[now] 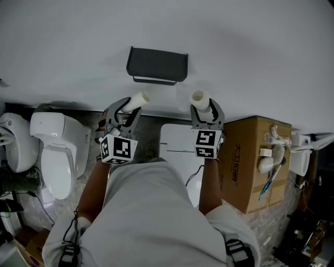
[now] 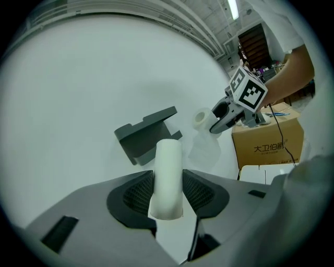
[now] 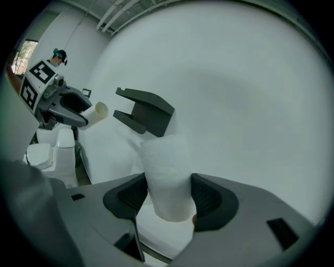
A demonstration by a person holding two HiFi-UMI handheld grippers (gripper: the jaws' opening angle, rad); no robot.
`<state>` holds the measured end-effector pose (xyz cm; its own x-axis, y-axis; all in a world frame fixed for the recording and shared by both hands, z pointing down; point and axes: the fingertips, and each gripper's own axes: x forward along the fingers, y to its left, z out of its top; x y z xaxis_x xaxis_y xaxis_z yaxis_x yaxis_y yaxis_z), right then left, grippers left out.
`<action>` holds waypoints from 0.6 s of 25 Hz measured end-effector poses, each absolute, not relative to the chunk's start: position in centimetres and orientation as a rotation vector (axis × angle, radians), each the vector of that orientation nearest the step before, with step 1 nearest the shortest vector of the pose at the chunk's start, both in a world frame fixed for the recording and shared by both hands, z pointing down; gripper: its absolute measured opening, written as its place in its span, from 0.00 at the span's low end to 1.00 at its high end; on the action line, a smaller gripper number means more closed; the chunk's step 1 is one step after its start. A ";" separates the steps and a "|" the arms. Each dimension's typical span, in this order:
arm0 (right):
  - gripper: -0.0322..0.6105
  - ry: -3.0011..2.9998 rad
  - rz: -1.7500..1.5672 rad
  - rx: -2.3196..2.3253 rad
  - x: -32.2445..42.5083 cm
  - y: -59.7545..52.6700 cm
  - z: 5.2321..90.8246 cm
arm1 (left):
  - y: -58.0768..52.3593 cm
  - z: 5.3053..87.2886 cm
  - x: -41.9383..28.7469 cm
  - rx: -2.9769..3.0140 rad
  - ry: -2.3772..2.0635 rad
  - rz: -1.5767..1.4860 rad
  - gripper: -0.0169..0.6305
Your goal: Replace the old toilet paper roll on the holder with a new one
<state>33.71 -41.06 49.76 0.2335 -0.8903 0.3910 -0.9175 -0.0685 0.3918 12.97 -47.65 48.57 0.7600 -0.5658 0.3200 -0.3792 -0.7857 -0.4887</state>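
The soft white toilet paper roll (image 1: pixel 200 99) is being clamped in the right gripper (image 3: pixel 168 201), axis pointed at the wall, below and right of the dark grey wall holder (image 1: pixel 156 65), while a smooth white tube (image 1: pixel 136 100), perhaps the old core, is being clamped in the left gripper (image 2: pixel 168 195).

Mock-up bathroom corner, set inside what is looking like a workshop hall. A white toilet (image 1: pixel 55 156) is standing at the left against a plain white wall (image 1: pixel 250 47), which is carrying a dark holder (image 1: pixel 156 65). A printed cardboard box (image 1: pixel 250 167) is sitting at the right. Cables (image 1: pixel 13 195) are trailing over the floor beside the toilet. Past the wall's edge, a bare ceiling (image 2: pixel 209 28) with a strip light (image 2: pixel 233 8) is showing.
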 end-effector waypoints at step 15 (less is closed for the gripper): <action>0.47 -1.367 -0.220 1.692 30.8 -45.8 48.9 | -49.7 47.8 6.4 -2.558 0.851 -0.686 0.33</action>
